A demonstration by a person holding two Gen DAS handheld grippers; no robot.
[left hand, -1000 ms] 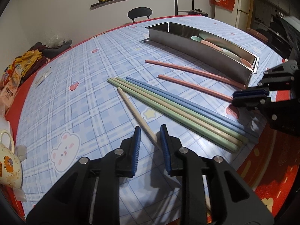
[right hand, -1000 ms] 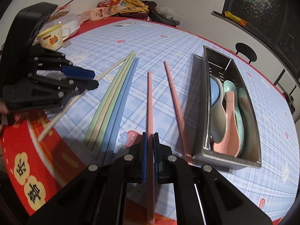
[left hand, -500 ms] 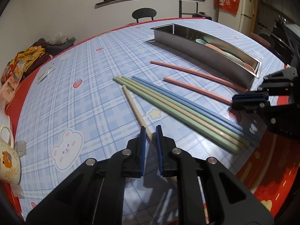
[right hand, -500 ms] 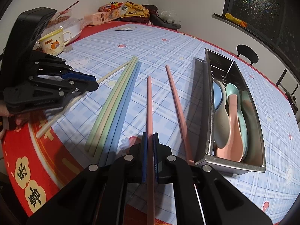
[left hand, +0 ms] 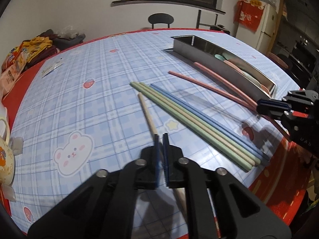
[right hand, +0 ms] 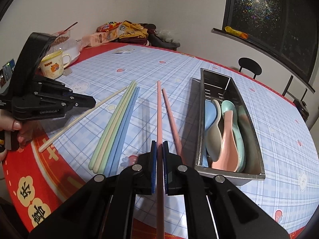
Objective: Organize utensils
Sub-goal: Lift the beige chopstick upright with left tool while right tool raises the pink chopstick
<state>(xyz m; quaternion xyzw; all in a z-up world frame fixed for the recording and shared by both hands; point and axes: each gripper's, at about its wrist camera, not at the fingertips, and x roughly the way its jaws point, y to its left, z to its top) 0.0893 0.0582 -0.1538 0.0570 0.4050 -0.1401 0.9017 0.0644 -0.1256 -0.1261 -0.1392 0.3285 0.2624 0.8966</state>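
We're clamping both tongs now. Left gripper [left hand: 161,139], jaws just closing in, pinching cream chopstick [left hand: 147,115] near its thick end. Right gripper [right hand: 159,149] squeezing pink chopstick [right hand: 159,109], tip pointing far, second pink chopstick [right hand: 171,117] lying just right of it. Green, cream and blue bundle [right hand: 117,125] resting between. Steel tray [right hand: 257,145] at right holding spoons [right hand: 225,131]. We're judging sticks light, stiff, slick; thin shaft likely pivoting in pads, so gripping nearer middle looks safer.
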